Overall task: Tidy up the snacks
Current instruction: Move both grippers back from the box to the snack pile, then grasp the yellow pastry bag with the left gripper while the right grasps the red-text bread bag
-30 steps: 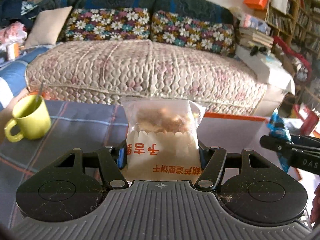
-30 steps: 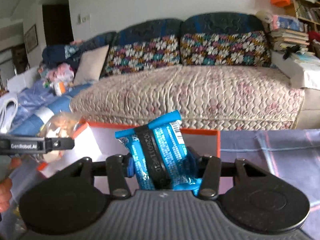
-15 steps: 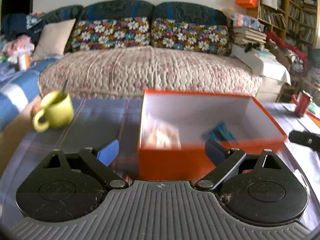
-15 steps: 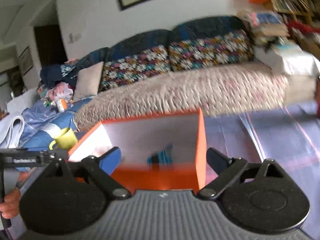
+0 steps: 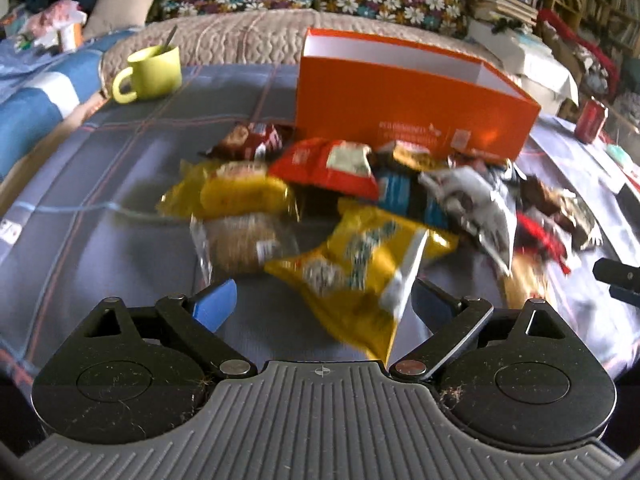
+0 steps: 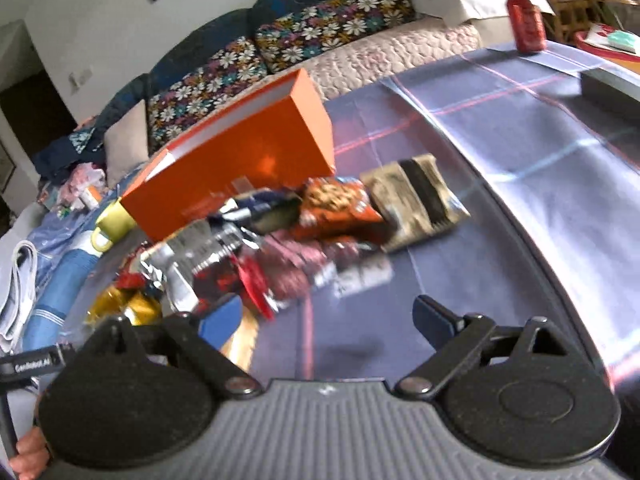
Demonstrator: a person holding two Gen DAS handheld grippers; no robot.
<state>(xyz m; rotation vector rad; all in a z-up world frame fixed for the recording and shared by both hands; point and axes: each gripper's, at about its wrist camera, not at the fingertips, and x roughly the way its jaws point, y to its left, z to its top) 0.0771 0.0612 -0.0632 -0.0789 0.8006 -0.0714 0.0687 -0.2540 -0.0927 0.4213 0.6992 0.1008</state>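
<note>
My left gripper hovers with fingers spread and empty over a yellow snack bag lying diagonally between them on the table, nearer than my equally open right gripper, the orange box behind the pile.

Both snacks released, fingers apart over snack pile

Bright daylight, strong fisheye bending at edges, motion blur smearing the snack pile.
</note>
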